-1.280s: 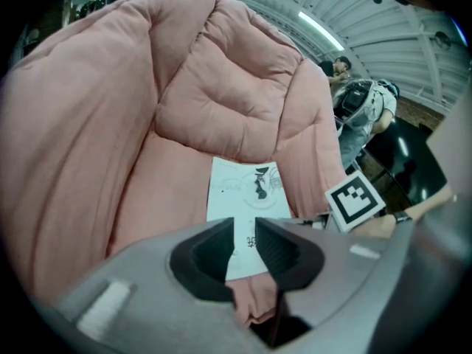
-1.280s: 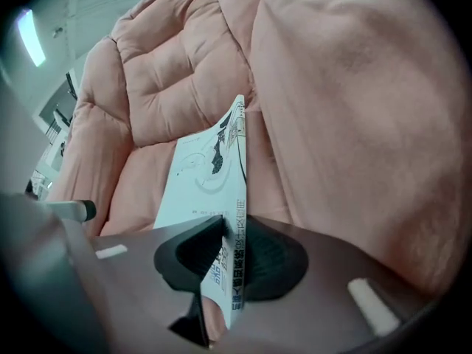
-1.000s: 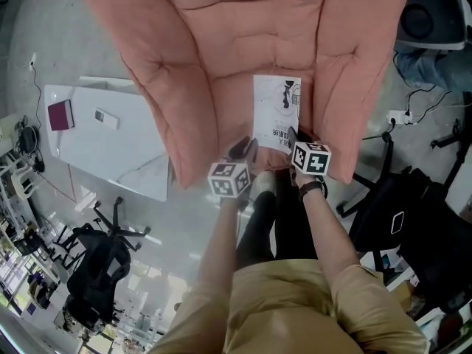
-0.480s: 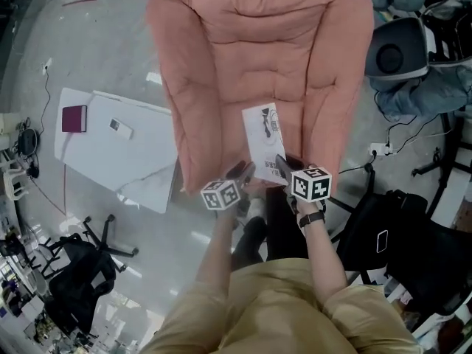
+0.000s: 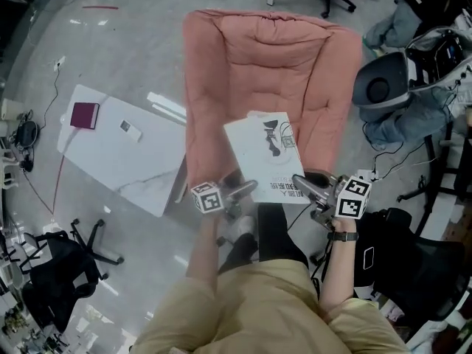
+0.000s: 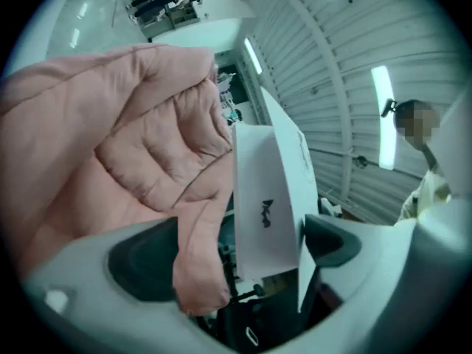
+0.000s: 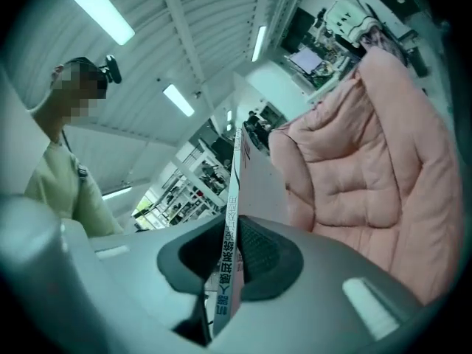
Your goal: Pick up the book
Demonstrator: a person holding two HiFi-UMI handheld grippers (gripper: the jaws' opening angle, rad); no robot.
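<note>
Book (image 5: 262, 157): held above chair (image 5: 243, 57), edge pinched in right gripper (image 5: 302, 183) so one hand carries it; left gripper (image 5: 242, 190) jaws, just opening, stand spread about its corner, not pressing.

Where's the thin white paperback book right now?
Head view, centre: the thin white paperback book is over the front edge of the pink padded armchair, its near right corner clamped in the right gripper.
</note>
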